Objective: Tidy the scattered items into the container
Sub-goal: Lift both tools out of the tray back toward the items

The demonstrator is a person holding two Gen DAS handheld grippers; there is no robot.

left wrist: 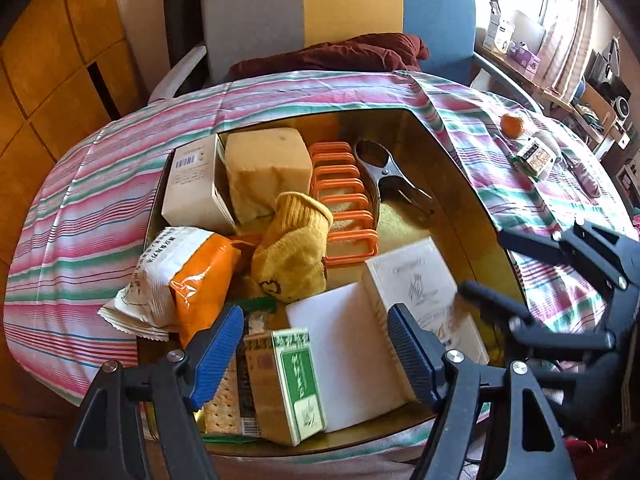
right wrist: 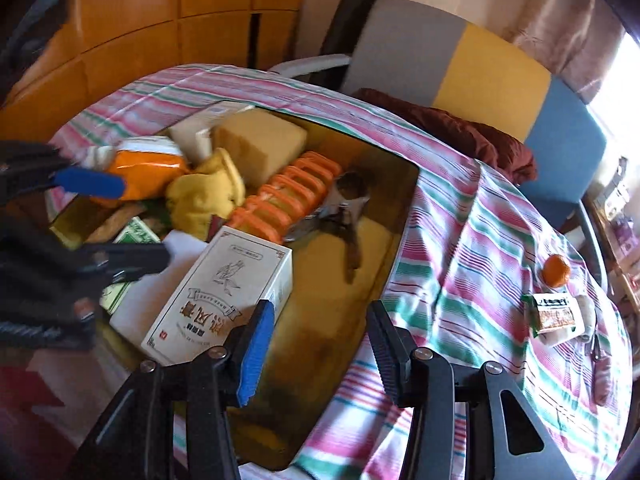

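A gold-lined container (left wrist: 464, 216) sits in the striped tablecloth and holds many items: a white box (left wrist: 192, 184), a tan block (left wrist: 268, 168), an orange rack (left wrist: 344, 200), a yellow sock (left wrist: 292, 252), an orange snack bag (left wrist: 188, 284), a green-and-white box (left wrist: 300, 380) and a white printed box (right wrist: 224, 300). My left gripper (left wrist: 316, 356) is open above the container's near end. My right gripper (right wrist: 320, 352) is open and empty over the container's near right rim (right wrist: 400, 248). An orange fruit (right wrist: 556, 270) and a small packet (right wrist: 554, 314) lie on the cloth outside.
A metal tool (left wrist: 396, 176) lies in the container's far right part. A chair with grey, yellow and blue panels (left wrist: 304, 12) holds a dark red cloth (left wrist: 340, 56) behind the table. A cluttered shelf (left wrist: 516, 48) stands at the right. Wooden cabinets (left wrist: 52, 60) are at the left.
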